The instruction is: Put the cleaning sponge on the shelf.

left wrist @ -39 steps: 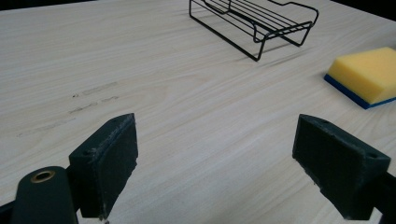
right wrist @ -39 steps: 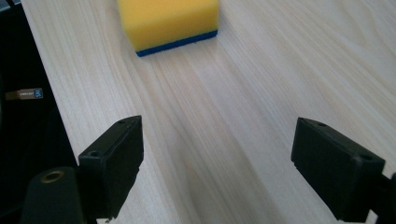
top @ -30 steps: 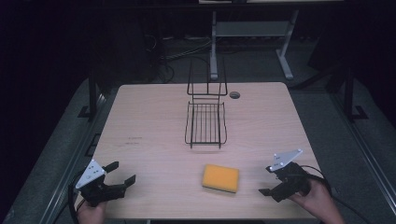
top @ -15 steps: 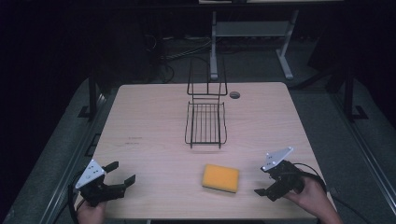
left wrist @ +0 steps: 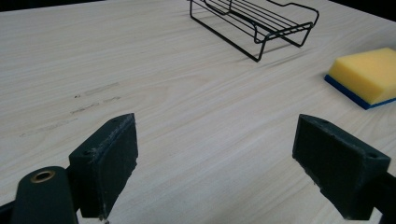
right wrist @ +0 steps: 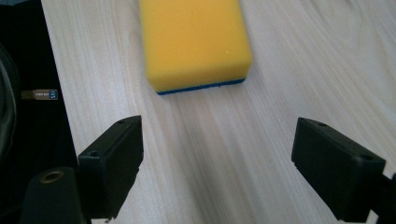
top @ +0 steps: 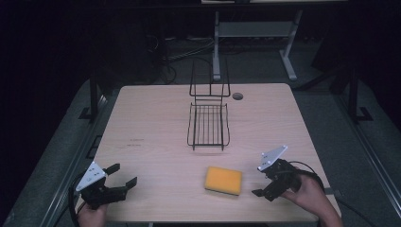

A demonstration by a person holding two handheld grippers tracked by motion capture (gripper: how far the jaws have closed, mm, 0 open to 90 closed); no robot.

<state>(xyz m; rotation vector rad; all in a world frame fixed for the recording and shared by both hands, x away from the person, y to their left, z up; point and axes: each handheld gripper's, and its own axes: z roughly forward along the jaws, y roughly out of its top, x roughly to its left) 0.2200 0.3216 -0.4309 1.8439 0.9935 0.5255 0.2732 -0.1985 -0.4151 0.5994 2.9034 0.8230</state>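
Sponge [top: 223, 180] flat on pale wood-grain table [top: 151, 123], dark room around, both grippers' jaws apart.

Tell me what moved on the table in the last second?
The right gripper slid a little leftward toward the yellow sponge, with its jaws open and not touching it yet. Nothing was grabbed or let go. The left gripper stayed open at its corner, and the sponge and the wire rack stayed where they were.
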